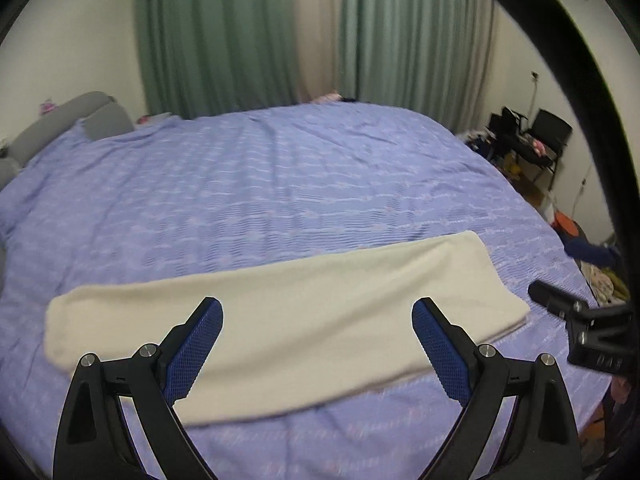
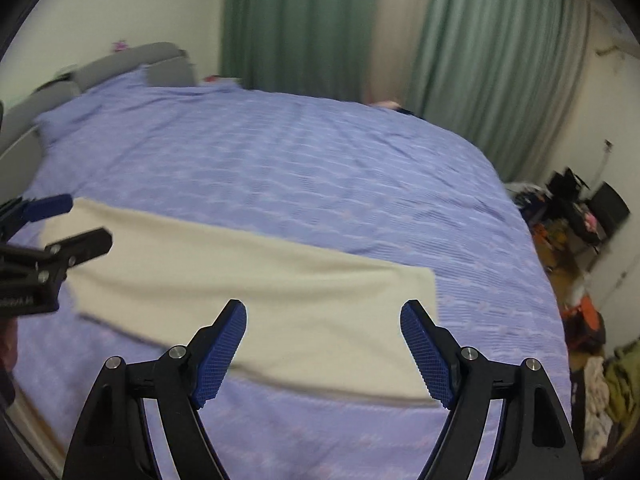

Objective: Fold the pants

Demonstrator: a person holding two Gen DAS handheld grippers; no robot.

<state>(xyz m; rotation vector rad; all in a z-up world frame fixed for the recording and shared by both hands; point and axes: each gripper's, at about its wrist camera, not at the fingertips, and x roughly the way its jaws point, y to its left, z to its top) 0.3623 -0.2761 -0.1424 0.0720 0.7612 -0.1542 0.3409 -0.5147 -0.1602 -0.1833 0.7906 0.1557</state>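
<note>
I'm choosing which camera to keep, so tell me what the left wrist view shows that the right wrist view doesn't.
Only the left wrist view shows the rounded left end of the cream folded pants, the right gripper entering from the right, and a thick black curved cable across its upper right.

Only the right wrist view shows the pants' square right end, plus the left gripper entering from the left.

Both share the lavender textured bedspread, green pleated curtains, grey padded headboard and black folding chair, with each gripper's own blue-padded fingers open above the pants.

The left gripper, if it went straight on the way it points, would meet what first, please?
Most likely the cream pants lying flat on the purple bedspread; the open left gripper frames them, though depth is unclear.
</note>
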